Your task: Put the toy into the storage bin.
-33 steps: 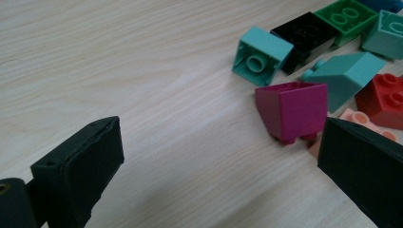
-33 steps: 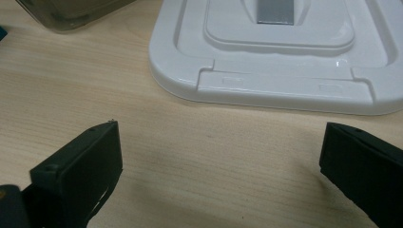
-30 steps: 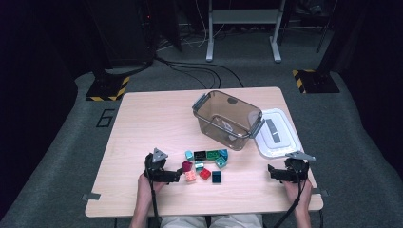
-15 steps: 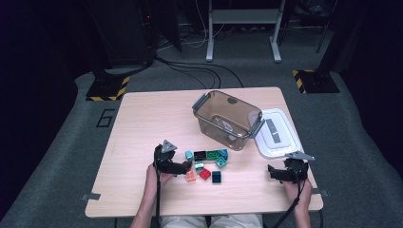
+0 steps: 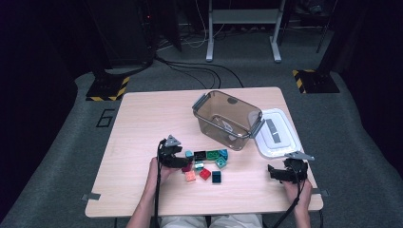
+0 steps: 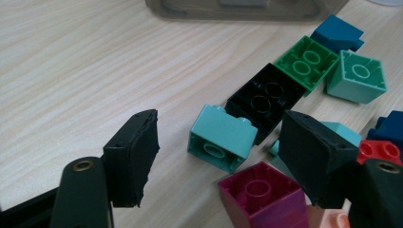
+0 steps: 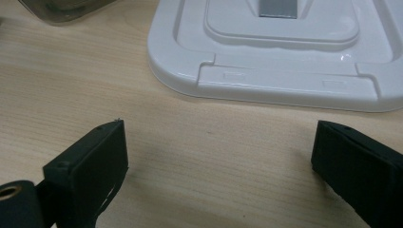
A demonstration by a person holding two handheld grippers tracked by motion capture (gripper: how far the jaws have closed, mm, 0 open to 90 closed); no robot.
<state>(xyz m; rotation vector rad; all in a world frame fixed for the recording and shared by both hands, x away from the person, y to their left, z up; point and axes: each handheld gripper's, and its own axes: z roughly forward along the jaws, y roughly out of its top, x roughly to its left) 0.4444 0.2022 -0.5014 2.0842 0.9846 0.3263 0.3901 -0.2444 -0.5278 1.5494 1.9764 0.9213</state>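
Several toy bricks lie in a cluster near the table's front middle. My left gripper (image 5: pixel 183 163) (image 6: pixel 218 164) is open at the cluster's left edge, its jaws on either side of a light teal brick (image 6: pixel 222 137) and a magenta brick (image 6: pixel 263 194). Behind them lie a black brick (image 6: pixel 266 97) (image 5: pixel 200 155), a green brick (image 6: pixel 308 61) and a teal cube (image 6: pixel 357 77). A red brick (image 5: pixel 205 174) and a salmon brick (image 5: pixel 190 176) sit at the front. My right gripper (image 5: pixel 272 172) (image 7: pixel 218 166) is open over bare wood at the front right.
A clear smoky plastic bin (image 5: pixel 228 119) stands open behind the bricks. Its white lid (image 5: pixel 276 133) (image 7: pixel 285 52) lies flat to the bin's right, just beyond my right gripper. Table edges are near both hands; dark floor with cables lies beyond.
My left gripper has moved right and forward into the brick cluster's left edge. The right gripper has stayed where it was.
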